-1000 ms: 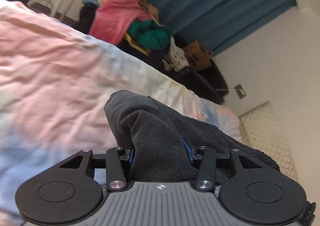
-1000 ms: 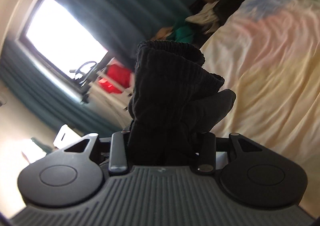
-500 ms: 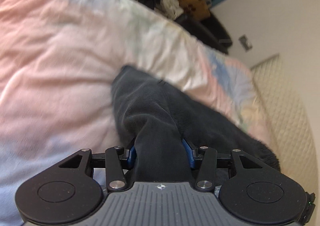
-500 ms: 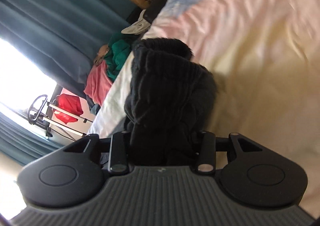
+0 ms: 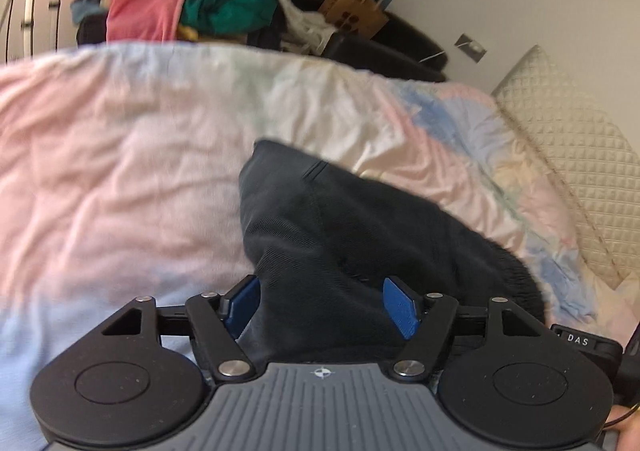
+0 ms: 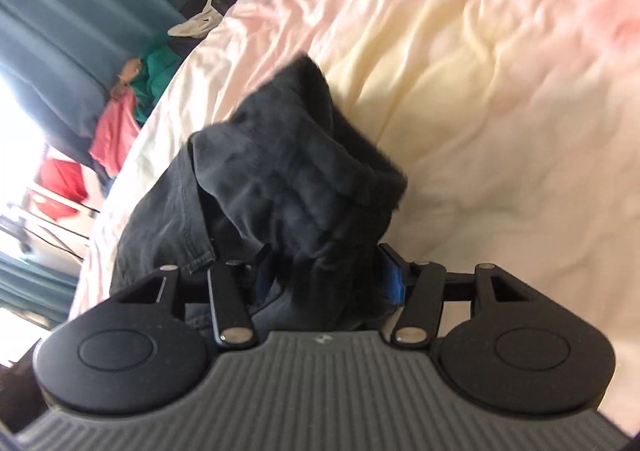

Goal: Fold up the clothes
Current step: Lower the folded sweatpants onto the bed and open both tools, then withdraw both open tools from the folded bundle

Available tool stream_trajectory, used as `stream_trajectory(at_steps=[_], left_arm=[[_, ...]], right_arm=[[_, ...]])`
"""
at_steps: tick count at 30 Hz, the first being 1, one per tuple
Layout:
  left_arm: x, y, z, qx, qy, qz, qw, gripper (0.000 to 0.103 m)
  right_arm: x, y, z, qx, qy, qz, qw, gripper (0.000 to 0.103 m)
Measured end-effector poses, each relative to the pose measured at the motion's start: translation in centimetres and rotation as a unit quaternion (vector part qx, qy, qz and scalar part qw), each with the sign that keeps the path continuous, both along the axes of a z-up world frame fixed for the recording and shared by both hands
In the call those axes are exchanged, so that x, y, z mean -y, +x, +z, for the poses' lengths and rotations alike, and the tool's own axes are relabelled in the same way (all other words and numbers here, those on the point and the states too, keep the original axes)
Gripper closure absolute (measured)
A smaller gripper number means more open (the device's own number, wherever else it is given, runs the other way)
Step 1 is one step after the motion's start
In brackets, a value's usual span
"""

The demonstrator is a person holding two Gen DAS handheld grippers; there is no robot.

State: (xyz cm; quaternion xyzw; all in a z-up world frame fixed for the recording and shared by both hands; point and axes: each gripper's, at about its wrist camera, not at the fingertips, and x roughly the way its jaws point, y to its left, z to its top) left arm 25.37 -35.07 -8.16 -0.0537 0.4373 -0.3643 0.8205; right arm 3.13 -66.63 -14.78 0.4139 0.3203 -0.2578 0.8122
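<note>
Daylight floods in from a blown-out white window (image 6: 16, 139) at the left edge of the right wrist view, washing the pastel tie-dye bed cover (image 6: 480, 71) to pale glare. Both views bend strongly at the edges. The crumpled dark grey garment (image 6: 288, 179) is motion-blurred, its folds nearly black.

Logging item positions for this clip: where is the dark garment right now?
The dark garment lies on the pastel bedspread, centre-right in the left wrist view, bunched between the fingers of both the left gripper and right gripper.
</note>
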Motion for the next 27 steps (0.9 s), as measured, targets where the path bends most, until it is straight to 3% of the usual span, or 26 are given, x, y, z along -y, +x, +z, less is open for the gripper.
stream_trajectory(at_steps=[7, 10, 12, 13, 14, 15, 20, 27], left_arm=[[-4.1, -5.7, 8.4, 0.086, 0.002, 0.015, 0.9961, 0.003], [-6.0, -8.9, 11.1, 0.121, 0.0, 0.013, 0.9925, 0.0], [-7.1, -11.0, 12.8, 0.14, 0.007, 0.011, 0.9901, 0.0], [-7.6, -12.0, 13.6, 0.148, 0.009, 0.012, 0.9888, 0.0], [-8.3, -13.1, 14.3, 0.157, 0.008, 0.013, 0.9875, 0.0], [-8.9, -14.1, 14.9, 0.166, 0.004, 0.013, 0.986, 0.0], [-12.4, -19.2, 16.6, 0.216, -0.01, 0.031, 0.9759, 0.0], [-15.5, -24.7, 16.2, 0.252, 0.002, 0.041, 0.9669, 0.0]], right_arm=[[-3.6, -4.3, 8.6, 0.029, -0.112, 0.047, 0.992, 0.046], [-5.4, -6.2, 11.9, 0.05, -0.145, 0.063, 0.986, 0.042], [-7.0, -7.3, 13.7, 0.064, -0.164, 0.07, 0.982, 0.033], [-7.9, -7.9, 14.6, 0.07, -0.173, 0.073, 0.98, 0.026], [-8.7, -8.4, 15.5, 0.076, -0.183, 0.077, 0.977, 0.012], [-9.6, -9.0, 16.2, 0.083, -0.191, 0.083, 0.975, 0.013], [-14.1, -11.8, 18.6, 0.108, -0.224, 0.11, 0.962, 0.014], [-19.1, -14.4, 17.4, 0.126, -0.271, 0.129, 0.946, 0.014]])
